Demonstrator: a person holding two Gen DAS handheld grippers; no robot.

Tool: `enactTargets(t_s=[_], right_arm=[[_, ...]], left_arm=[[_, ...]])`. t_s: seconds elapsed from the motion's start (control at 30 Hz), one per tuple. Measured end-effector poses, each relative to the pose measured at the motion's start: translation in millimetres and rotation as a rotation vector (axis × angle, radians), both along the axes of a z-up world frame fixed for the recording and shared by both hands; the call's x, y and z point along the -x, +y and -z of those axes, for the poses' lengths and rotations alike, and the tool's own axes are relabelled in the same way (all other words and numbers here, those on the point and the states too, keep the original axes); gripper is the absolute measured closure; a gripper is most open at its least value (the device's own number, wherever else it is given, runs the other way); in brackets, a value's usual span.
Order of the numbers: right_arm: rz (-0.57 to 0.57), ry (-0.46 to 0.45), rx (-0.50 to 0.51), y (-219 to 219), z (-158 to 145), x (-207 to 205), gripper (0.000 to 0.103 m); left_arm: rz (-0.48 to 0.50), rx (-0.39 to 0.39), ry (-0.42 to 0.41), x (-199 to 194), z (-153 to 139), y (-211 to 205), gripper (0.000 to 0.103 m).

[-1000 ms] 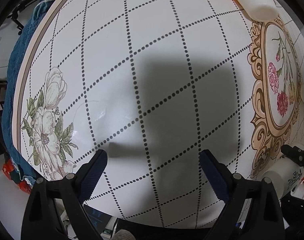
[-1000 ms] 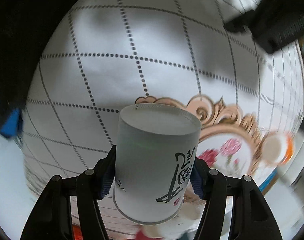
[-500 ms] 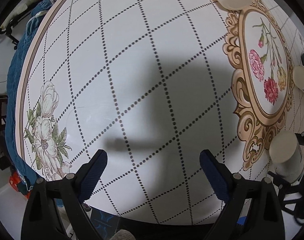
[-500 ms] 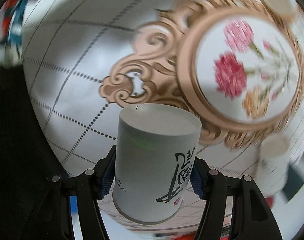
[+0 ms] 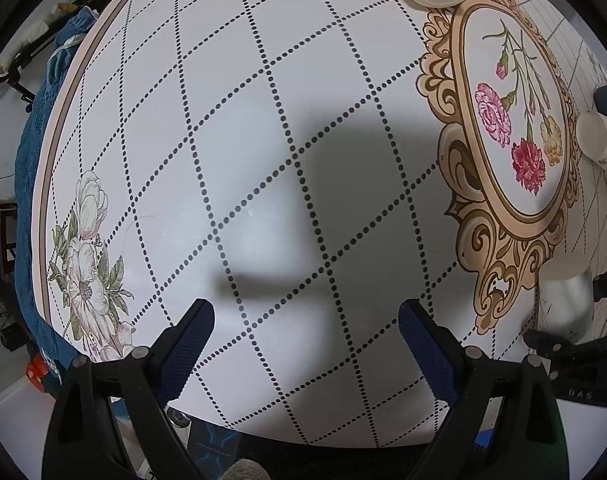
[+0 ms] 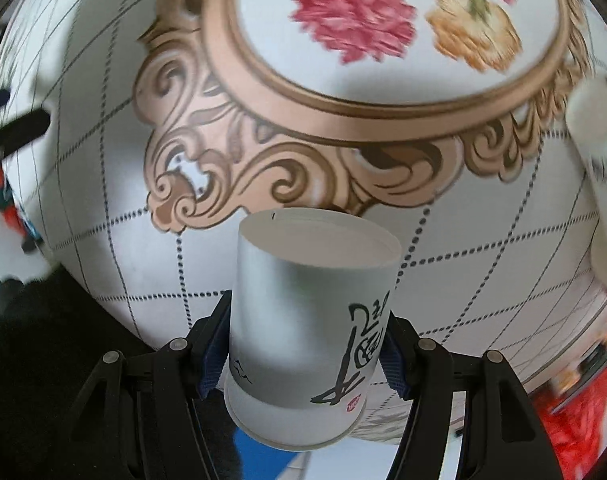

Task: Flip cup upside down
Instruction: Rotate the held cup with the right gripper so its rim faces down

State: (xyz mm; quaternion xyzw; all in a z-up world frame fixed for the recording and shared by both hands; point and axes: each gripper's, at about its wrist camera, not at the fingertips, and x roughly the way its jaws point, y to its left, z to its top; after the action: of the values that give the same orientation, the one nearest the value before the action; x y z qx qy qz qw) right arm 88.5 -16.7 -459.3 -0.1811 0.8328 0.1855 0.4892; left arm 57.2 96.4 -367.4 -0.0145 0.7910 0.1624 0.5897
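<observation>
Left to right: at the far left of the left wrist view, the blue fabric (image 5: 29, 184) hangs past the edge of the round table (image 5: 239, 128), followed by the printed white blossoms (image 5: 89, 256). Your left gripper (image 5: 305, 340) is released, jaws spread wide over bare dotted lattice, grasping nothing; over the last second its outlook has drifted rightward, so that the gilt floral medallion (image 5: 515, 136) now fills more of the frame. At the far right of that view the cup (image 5: 565, 300) appears, held in your right gripper just beside the medallion's lower scrollwork. In the right wrist view, your right gripper (image 6: 303, 354) is clenched on the cup (image 6: 303, 320), blue pads pressed to both sides of its wall, black calligraphy facing the camera. A second ago plain lattice lay behind the cup; now the medallion (image 6: 383, 36) sits directly beyond it, so the wrist has swung through a large arc while the grasp held unchanged. The cup's far end reads as a thin rim around a pale interior, though whether this is mouth or recessed base cannot be told for certain. Another white cylindrical container (image 6: 599, 152) stands blurred at the right. Judged from this, the turn is under way and the cup remains off the table; setting it down is what remains.
</observation>
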Motion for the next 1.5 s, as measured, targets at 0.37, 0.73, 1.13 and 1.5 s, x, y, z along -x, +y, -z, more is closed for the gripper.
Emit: enactTargets(t_s=[0.37, 0.73, 1.13, 1.5], right_arm=[[0.18, 0.0, -0.033, -50, -7, -71, 0.023], [0.262, -0.021, -0.104, -86, -42, -113, 0.029], [0.366, -0.167, -0.197, -131, -72, -84, 0.04], [0.486, -0.605, -0.32, -155, -138, -110, 0.04]], left_arm=[[0.014, -0.001, 0.008, 2, 3, -23, 0.009], [0.051, -0.002, 0.02, -10, 4, -65, 0.009], [0.068, 0.008, 0.039, -36, 8, -84, 0.009], [0.033, -0.013, 0.048, -76, 12, -75, 0.009]])
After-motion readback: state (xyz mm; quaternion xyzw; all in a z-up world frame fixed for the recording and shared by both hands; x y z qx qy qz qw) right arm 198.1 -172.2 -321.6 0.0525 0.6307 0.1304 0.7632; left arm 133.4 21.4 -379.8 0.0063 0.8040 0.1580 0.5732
